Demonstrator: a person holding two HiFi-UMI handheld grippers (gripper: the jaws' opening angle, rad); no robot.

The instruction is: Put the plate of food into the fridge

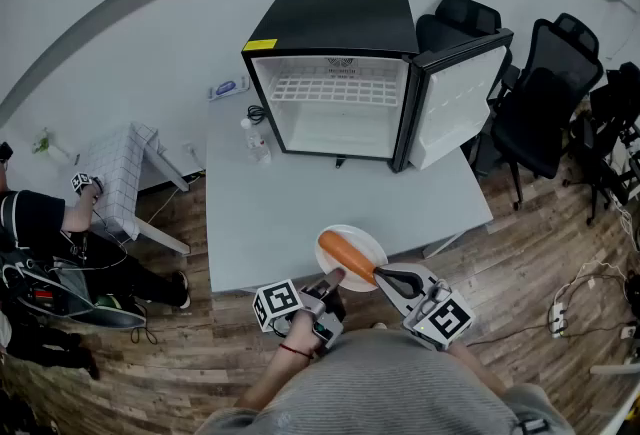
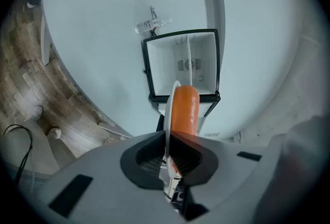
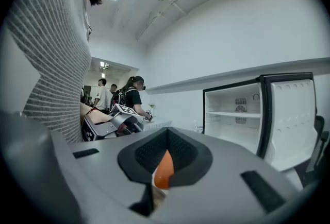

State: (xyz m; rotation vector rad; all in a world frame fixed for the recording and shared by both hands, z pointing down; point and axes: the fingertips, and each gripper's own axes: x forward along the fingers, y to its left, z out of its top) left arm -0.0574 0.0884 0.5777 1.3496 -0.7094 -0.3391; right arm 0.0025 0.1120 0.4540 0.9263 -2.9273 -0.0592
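While both grippers pinch its rim, the plate of food sits at the near edge of the desk, facing the open fridge.
Far left, a person sits on the floor by a white rack. A small bottle stands just left of the fridge. Nearer, the left gripper is narrowly clamped on the plate's near-left rim, the orange food lies across the plate, and the right gripper is closed on the near-right rim beside the food's end. The fridge door swings out right, toward black chairs.
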